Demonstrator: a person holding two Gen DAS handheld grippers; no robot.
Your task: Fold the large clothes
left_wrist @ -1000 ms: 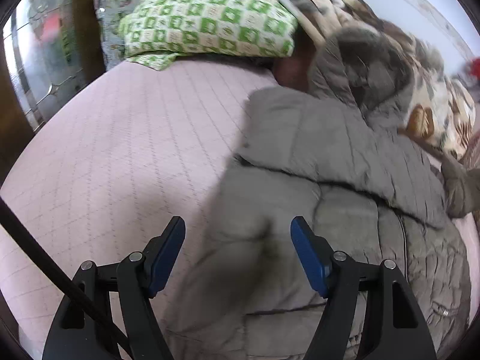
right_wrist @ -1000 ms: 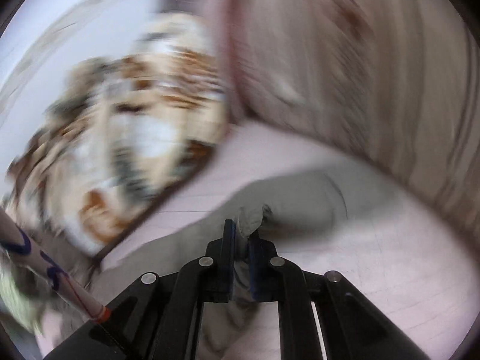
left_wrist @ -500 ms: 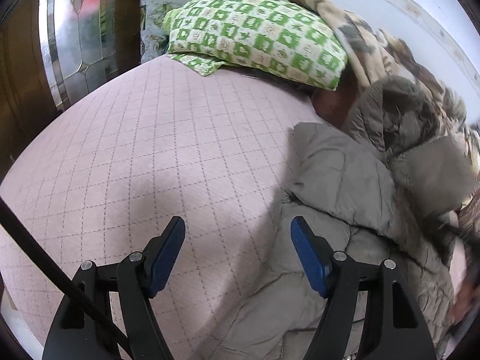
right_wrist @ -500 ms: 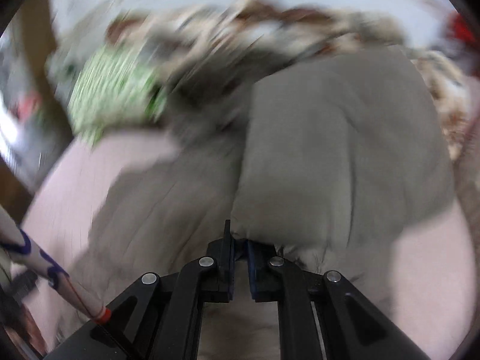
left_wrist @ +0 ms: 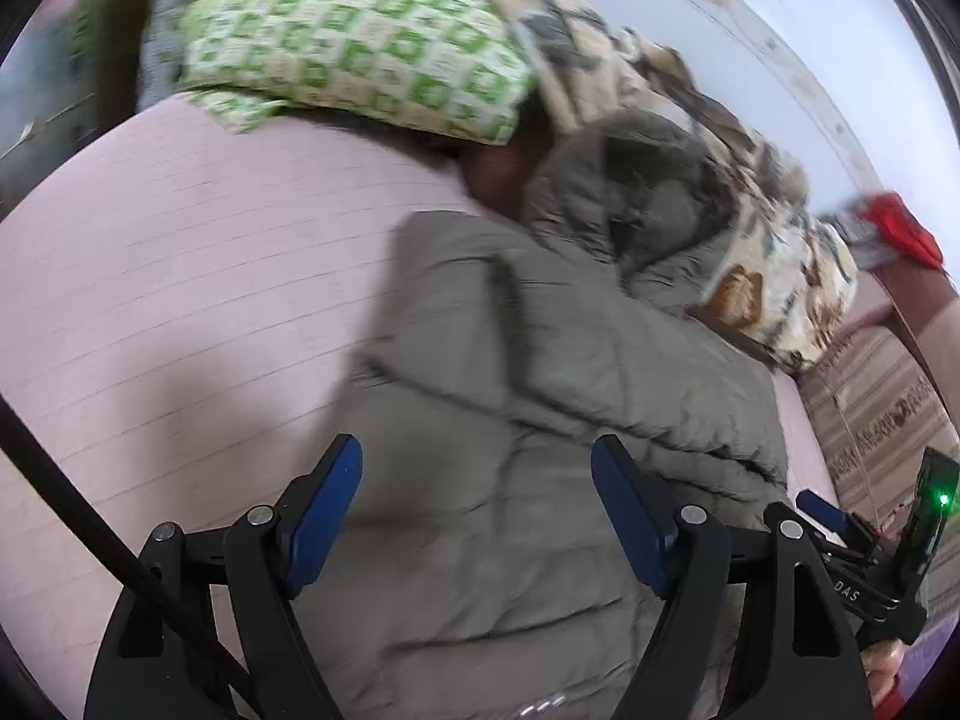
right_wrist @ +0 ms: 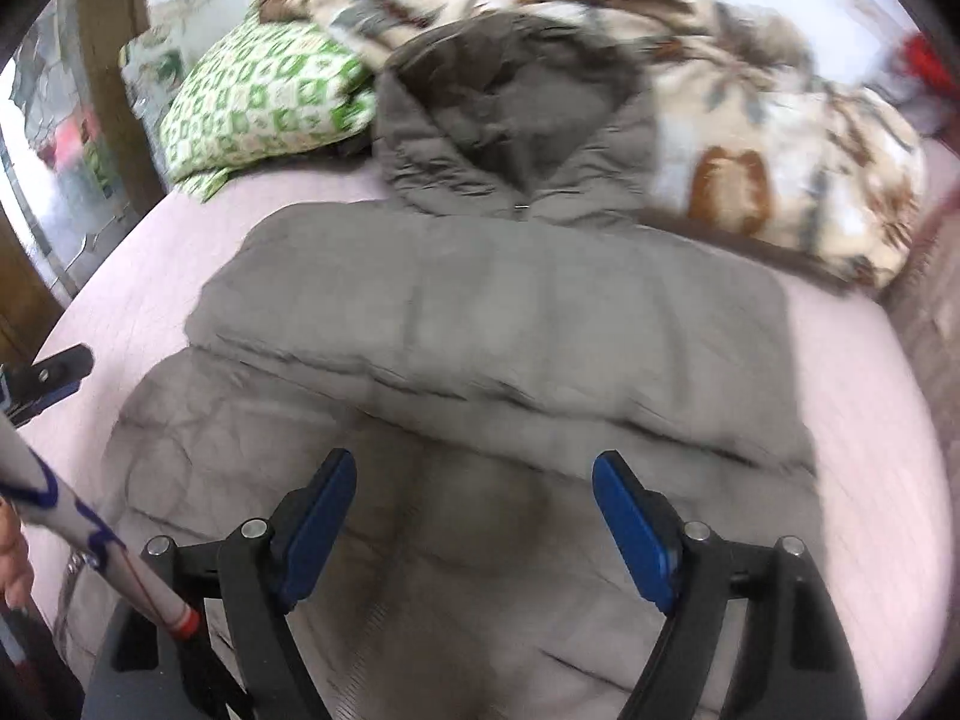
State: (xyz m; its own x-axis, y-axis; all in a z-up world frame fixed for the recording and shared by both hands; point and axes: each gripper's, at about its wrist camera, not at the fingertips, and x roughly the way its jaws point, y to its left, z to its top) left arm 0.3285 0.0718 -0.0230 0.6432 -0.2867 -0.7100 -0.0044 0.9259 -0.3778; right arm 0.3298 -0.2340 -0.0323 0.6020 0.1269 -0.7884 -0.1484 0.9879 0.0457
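Grey padded coat (right_wrist: 480, 324) lies flat on the pink bed (left_wrist: 180, 276), sleeves folded across its chest, long axis running from both wrists toward the hood (right_wrist: 510, 114) by the pillows. Right hand-held gripper (right_wrist: 474, 516) hovers centred over its lower body, left hand-held gripper (left_wrist: 477, 498) over its left edge; both are spread and empty.

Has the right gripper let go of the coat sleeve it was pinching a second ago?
Yes. The right gripper now stands open above the grey coat, whose sleeve lies folded across the body below the hood.
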